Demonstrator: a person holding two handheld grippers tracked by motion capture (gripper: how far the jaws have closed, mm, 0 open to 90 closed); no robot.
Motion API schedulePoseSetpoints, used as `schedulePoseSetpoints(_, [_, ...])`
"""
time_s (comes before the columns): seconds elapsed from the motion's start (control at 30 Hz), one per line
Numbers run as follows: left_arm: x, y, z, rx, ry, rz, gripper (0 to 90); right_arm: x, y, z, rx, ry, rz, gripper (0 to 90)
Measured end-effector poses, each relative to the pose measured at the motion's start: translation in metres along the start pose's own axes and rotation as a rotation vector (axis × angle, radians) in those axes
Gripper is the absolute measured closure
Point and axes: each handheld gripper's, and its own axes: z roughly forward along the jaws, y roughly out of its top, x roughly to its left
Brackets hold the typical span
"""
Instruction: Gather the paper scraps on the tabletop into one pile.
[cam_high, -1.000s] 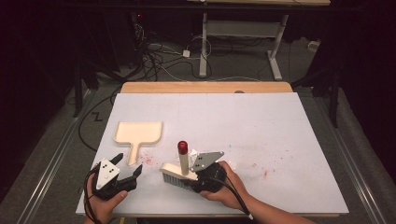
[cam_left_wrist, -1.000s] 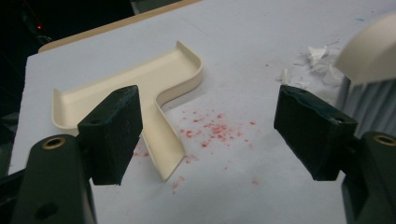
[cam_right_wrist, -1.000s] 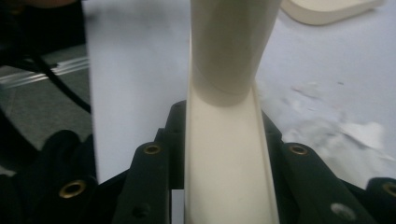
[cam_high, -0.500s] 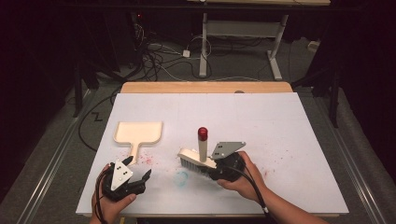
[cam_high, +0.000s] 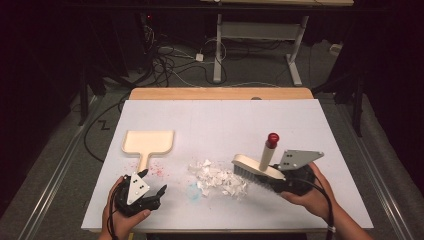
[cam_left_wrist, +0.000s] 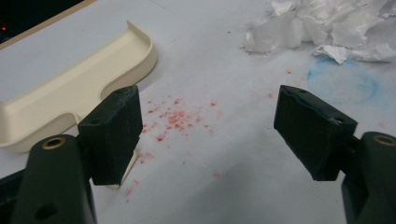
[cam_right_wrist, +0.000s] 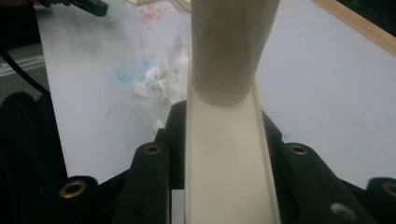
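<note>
Right gripper view hides most of the brush (cam_right_wrist: 226, 140): its cream back fills the middle and its bristles are out of sight. The right gripper (cam_high: 292, 181) has its jaws clamped on the brush's back end. In the high view the brush (cam_high: 256, 169) lies across the worktop (cam_high: 300, 125), long axis pointing left at the paper scraps (cam_high: 220, 179), red-tipped handle tilted upward. The left gripper (cam_left_wrist: 210, 135) rests with jaws wide apart, holding nothing, just beside the dustpan (cam_left_wrist: 70, 88)
</note>
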Motion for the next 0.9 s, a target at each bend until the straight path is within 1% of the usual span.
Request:
schedulePoseSetpoints(0.03, [0.000,0.000,0.000,0.002,0.001,0.003,22.6,0.000,0.000,0.000,0.000,0.000,0.000,68.0])
schedulePoseSetpoints(0.07, [-0.001,0.000,0.000,0.002,-0.003,0.003,22.6,-0.006,-0.012,-0.011,0.007,-0.028,0.007,68.0])
schedulePoseSetpoints(0.1, [-0.001,0.000,0.000,0.002,-0.004,0.004,22.6,-0.006,-0.012,-0.011,0.007,-0.028,0.007,68.0])
schedulePoseSetpoints(0.13, [-0.001,0.000,0.000,0.005,-0.003,0.009,22.6,-0.009,-0.016,-0.014,0.007,-0.033,0.012,68.0])
schedulePoseSetpoints(0.2, [-0.002,0.001,0.001,0.007,-0.005,0.010,22.6,-0.013,-0.027,-0.020,0.009,-0.039,0.017,68.0])
schedulePoseSetpoints(0.23, [-0.002,0.001,0.002,0.010,-0.007,0.014,22.6,-0.016,-0.039,-0.023,0.024,-0.042,0.010,68.0])
schedulePoseSetpoints(0.27, [-0.002,0.001,0.002,0.010,-0.006,0.015,22.6,-0.017,-0.044,-0.024,0.034,-0.047,0.011,68.0])
schedulePoseSetpoints(0.3, [-0.003,0.002,0.003,0.014,-0.005,0.020,22.6,-0.017,-0.044,-0.024,0.034,-0.047,0.011,68.0])
schedulePoseSetpoints(0.33, [-0.003,0.002,0.003,0.013,-0.005,0.023,22.6,-0.019,-0.053,-0.024,0.051,-0.038,0.015,68.0])
schedulePoseSetpoints(0.37, [-0.004,0.002,0.003,0.015,-0.006,0.028,22.6,-0.019,-0.053,-0.024,0.051,-0.038,0.015,68.0])
schedulePoseSetpoints(0.4, [-0.004,0.002,0.004,0.015,-0.005,0.029,22.6,-0.020,-0.062,-0.023,0.068,-0.032,0.023,68.0])
schedulePoseSetpoints(0.43, [-0.005,0.002,0.004,0.017,-0.004,0.032,22.6,-0.020,-0.066,-0.021,0.083,-0.029,0.024,68.0])
schedulePoseSetpoints(0.47, [-0.005,0.002,0.004,0.017,-0.006,0.034,22.6,-0.020,-0.066,-0.021,0.083,-0.029,0.024,68.0])
schedulePoseSetpoints(0.5, [-0.005,0.002,0.004,0.020,-0.006,0.037,22.6,-0.019,-0.070,-0.018,0.090,-0.025,0.019,68.0])
schedulePoseSetpoints(0.6, [-0.005,0.003,0.005,0.019,-0.009,0.037,22.6,-0.019,-0.069,-0.014,0.094,-0.032,0.015,68.0])
schedulePoseSetpoints(0.7, [-0.007,0.003,0.005,0.022,-0.013,0.042,22.6,-0.019,-0.066,-0.005,0.079,-0.020,0.015,68.0])
schedulePoseSetpoints(0.77, [-0.007,0.004,0.006,0.023,-0.015,0.043,22.6,-0.015,-0.057,0.005,0.077,0.002,-0.011,68.0])
schedulePoseSetpoints(0.8, [-0.007,0.004,0.006,0.023,-0.016,0.043,22.6,-0.015,-0.057,0.005,0.077,0.002,-0.011,68.0])
schedulePoseSetpoints(0.83, [-0.007,0.004,0.006,0.022,-0.017,0.042,22.6,-0.008,-0.049,0.013,0.087,0.007,-0.040,68.0])
schedulePoseSetpoints(0.87, [-0.007,0.004,0.006,0.022,-0.017,0.041,22.6,-0.008,-0.049,0.013,0.087,0.007,-0.040,68.0])
schedulePoseSetpoints(0.9, [-0.007,0.004,0.006,0.024,-0.019,0.042,22.6,0.000,-0.040,0.023,0.092,0.019,-0.067,68.0])
